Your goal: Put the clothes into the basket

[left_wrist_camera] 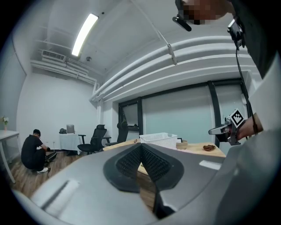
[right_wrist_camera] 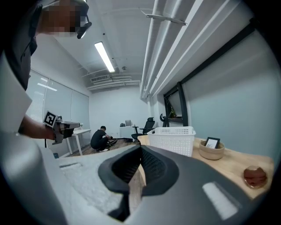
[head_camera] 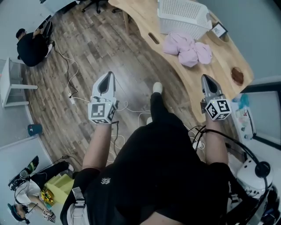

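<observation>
A heap of pink clothes (head_camera: pixel 188 49) lies on the wooden table (head_camera: pixel 145 19), right in front of the white slatted basket (head_camera: pixel 182 16). My left gripper (head_camera: pixel 108 75) hangs over the floor, left of the table, jaws shut and empty. My right gripper (head_camera: pixel 206 78) is over the table's near edge, a good way short of the clothes, also shut with nothing held. The left gripper view shows its pads meeting (left_wrist_camera: pixel 141 146), with the basket (left_wrist_camera: pixel 159 139) far behind. In the right gripper view, the basket (right_wrist_camera: pixel 172 139) stands beyond the shut right gripper (right_wrist_camera: pixel 141 147). The clothes are hidden in both gripper views.
A small bowl (right_wrist_camera: pixel 211 150) with a picture frame (head_camera: pixel 218 29) stands right of the basket, and a brown object (head_camera: pixel 237 75) lies near the table's end. A person (head_camera: pixel 31 46) crouches on the floor at the far left. Cables (head_camera: pixel 70 88) trail over the floor; an office chair (head_camera: pixel 94 4) stands beyond.
</observation>
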### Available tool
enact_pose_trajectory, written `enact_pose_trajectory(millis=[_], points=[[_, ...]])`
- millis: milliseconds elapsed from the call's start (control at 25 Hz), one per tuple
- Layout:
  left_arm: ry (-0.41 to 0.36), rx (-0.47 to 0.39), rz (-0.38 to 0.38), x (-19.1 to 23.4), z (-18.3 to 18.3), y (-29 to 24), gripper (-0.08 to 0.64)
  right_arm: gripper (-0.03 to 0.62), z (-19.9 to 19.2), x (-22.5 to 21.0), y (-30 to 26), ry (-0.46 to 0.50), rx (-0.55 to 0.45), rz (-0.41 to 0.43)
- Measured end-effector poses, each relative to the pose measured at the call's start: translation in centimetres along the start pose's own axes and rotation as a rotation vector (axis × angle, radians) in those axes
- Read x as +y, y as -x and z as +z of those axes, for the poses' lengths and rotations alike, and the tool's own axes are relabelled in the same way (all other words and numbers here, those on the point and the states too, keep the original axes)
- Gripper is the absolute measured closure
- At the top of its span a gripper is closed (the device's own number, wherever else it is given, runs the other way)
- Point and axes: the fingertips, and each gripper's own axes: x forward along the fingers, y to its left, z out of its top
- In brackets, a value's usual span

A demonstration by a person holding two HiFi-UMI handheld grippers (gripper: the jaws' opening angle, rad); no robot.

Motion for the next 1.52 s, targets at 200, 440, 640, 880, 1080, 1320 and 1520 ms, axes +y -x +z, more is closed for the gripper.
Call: enact_pose_trajectory(millis=[200, 440, 640, 880, 1080, 1320, 1520], points=[[-0.007, 0.014, 0.024, 2.8, 1.1, -4.0, 0.552, 0.591, 2.2, -1.3, -6.0, 0.017, -0.025, 0.023], [-0.016, 0.061, 0.069, 5.2, 0.2, -12.3, 0.552, 0.591, 2.1, -6.0, -12.7, -0.003, -0.015, 0.029], [0.013, 0.06, 0.047, 5.9, 2.4, -19.6, 0.552, 0.591, 3.5, -9.8, -17.8, 0.003, 0.004, 0.04], [-0.071, 0.069, -0.004, 6.4, 4.9, -29.4, 0.552, 0.591, 4.7, -13.7, -24.5, -0.088, -0.052, 0.043], [-0.127, 0.108, -0.079, 5.1, 5.9, -36.8, 0.552, 0.591, 4.0, -14.6, -28.2, -0.049, -0.031, 0.1], [-0.085, 0.113, -0.122, 4.1, 4.9, -42.1, 0.552, 0.591, 2.2, -16.8, -28.8, -0.059, 0.03, 0.036], [-0.076, 0.115, -0.197, 3.2, 3.1, -46.1, 0.552, 0.591, 1.0, -18.0, -28.8, -0.059, 0.089, -0.036]])
